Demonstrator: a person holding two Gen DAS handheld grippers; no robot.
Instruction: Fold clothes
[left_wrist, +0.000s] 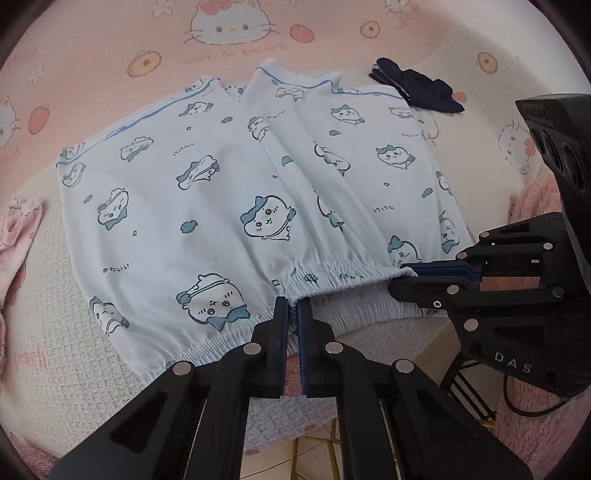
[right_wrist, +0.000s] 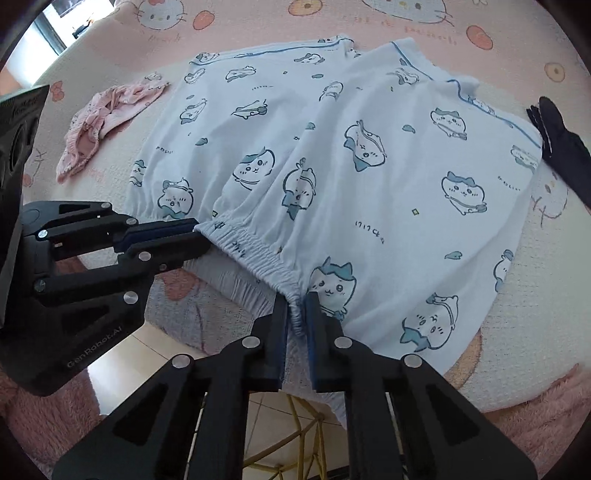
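Light blue shorts (left_wrist: 207, 192) printed with cartoon animals lie flat on a pink cartoon blanket (left_wrist: 92, 44), waistband toward me. My left gripper (left_wrist: 293, 304) is shut on the gathered elastic waistband at its middle. My right gripper (left_wrist: 408, 273) is shut on the same waistband further right. The upper layer of the waistband is lifted between them, and the lower layer (left_wrist: 369, 312) shows beneath. In the right wrist view the right gripper (right_wrist: 297, 301) pinches the elastic of the shorts (right_wrist: 369, 166), with the left gripper (right_wrist: 197, 230) clamped on it at the left.
A dark navy garment (left_wrist: 417, 88) (right_wrist: 561, 147) lies beyond the shorts on the right. A crumpled pink garment (right_wrist: 107, 118) (left_wrist: 14, 240) lies to the left. The surface's near edge drops to a tiled floor (right_wrist: 266, 413) with a yellow metal frame.
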